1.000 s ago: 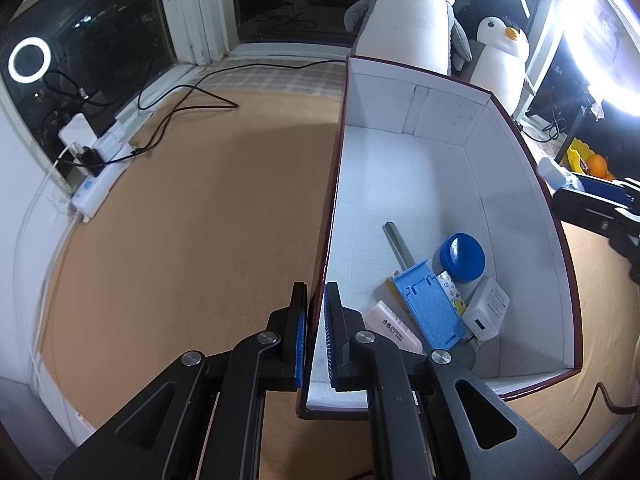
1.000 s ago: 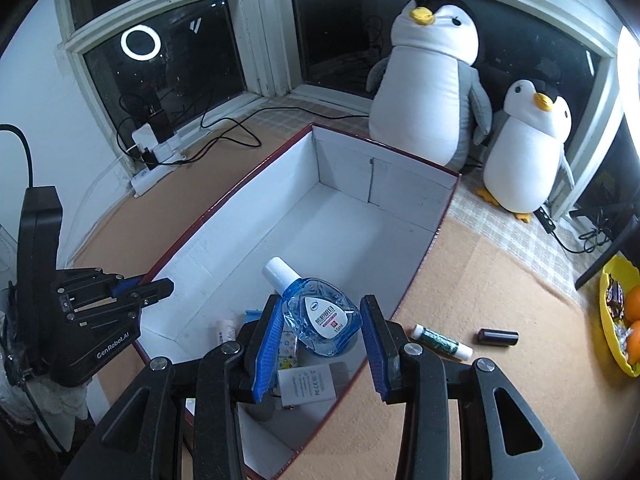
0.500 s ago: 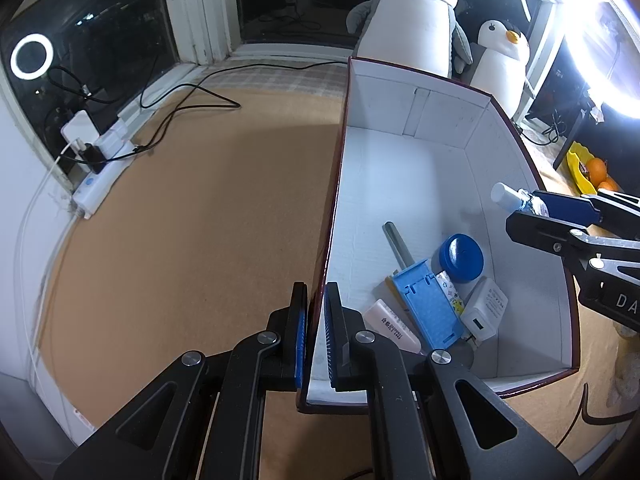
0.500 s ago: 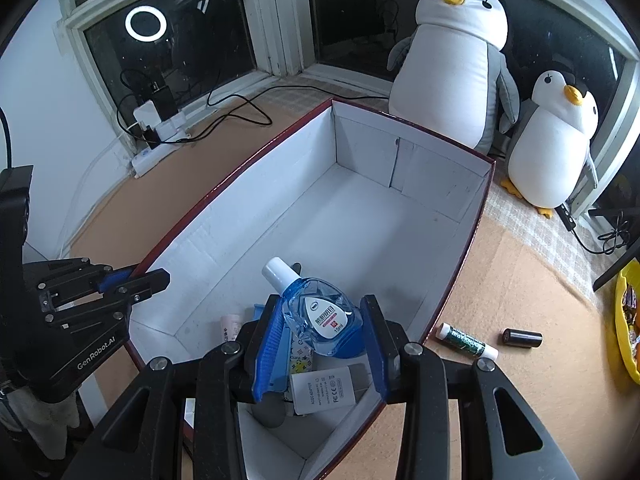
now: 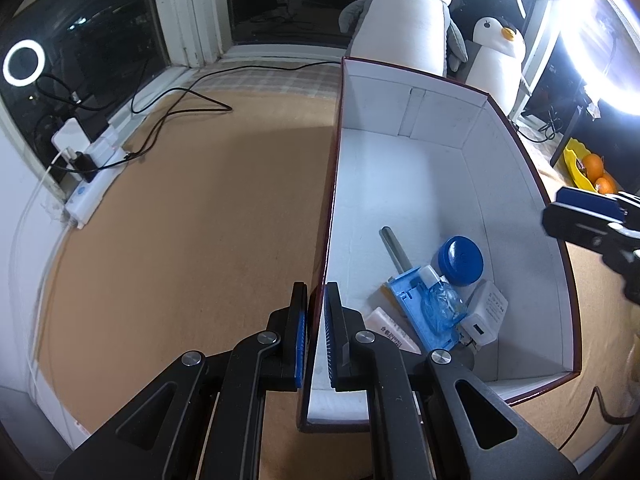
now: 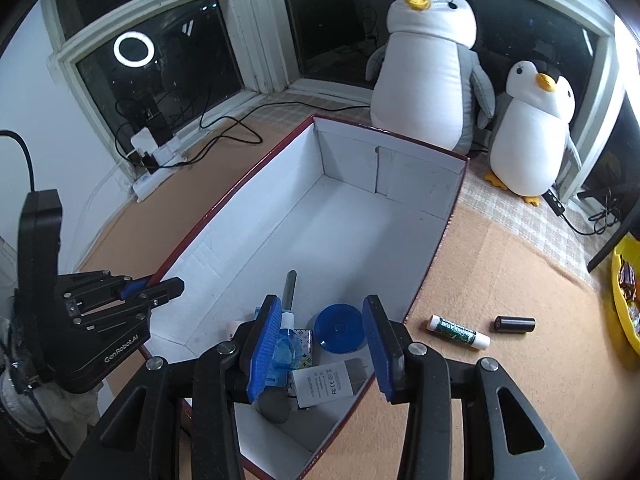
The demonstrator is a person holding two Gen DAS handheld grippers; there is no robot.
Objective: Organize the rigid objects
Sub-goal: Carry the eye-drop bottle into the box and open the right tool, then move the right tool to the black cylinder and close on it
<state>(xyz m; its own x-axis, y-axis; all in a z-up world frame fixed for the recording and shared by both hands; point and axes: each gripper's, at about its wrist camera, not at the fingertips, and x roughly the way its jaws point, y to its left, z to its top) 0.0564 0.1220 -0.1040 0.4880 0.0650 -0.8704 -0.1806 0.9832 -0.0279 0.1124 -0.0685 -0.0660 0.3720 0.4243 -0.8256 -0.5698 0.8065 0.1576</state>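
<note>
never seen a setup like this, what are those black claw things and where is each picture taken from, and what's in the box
The black claws are two hand-held grippers, one in each of a person's hands; there is no robot arm. Each carries a wide-angle camera looking along its fingers, so one picture comes from each gripper.

In the left view, the left gripper pinches the near wall of a white box, steadying it. In the right view, the right gripper hangs open above the box, holding nothing.

Inside lie a blue bottle, a round blue lid, a white charger, a blue plastic stand and a grey stick. Outside on the table wait a glue stick and a small black tube.
</note>
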